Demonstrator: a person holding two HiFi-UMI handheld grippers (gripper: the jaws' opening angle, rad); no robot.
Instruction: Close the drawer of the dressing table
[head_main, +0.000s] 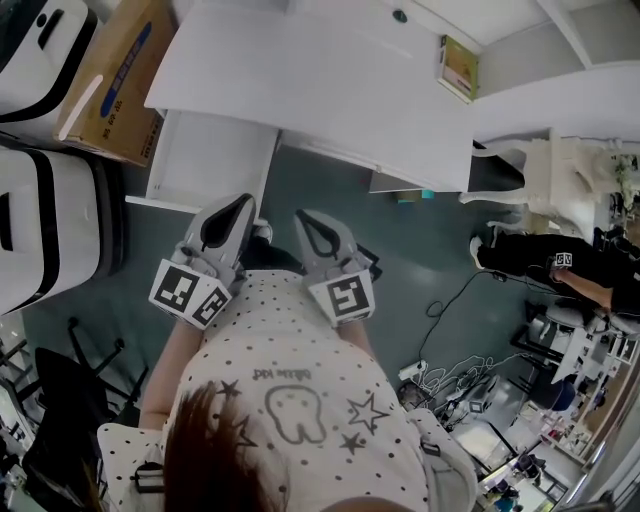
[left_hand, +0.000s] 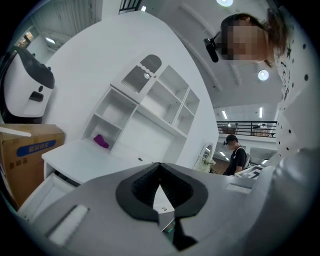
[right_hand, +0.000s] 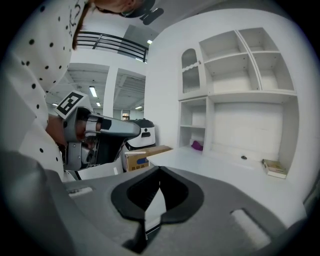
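Drawer (head_main: 205, 160), standing open under left end of dressing table (head_main: 320, 90); left gripper (head_main: 240, 205) and right gripper (head_main: 305, 218) near its front, jaws closed and empty, likely for pushing.

White dressing table (head_main: 320, 90) top: small flat box (head_main: 458, 67) at 3 o'clock end, dark round button (head_main: 400, 16) at 1 o'clock. On floor (head_main: 420, 250), cardboard box (head_main: 115, 80) at 10 o'clock.
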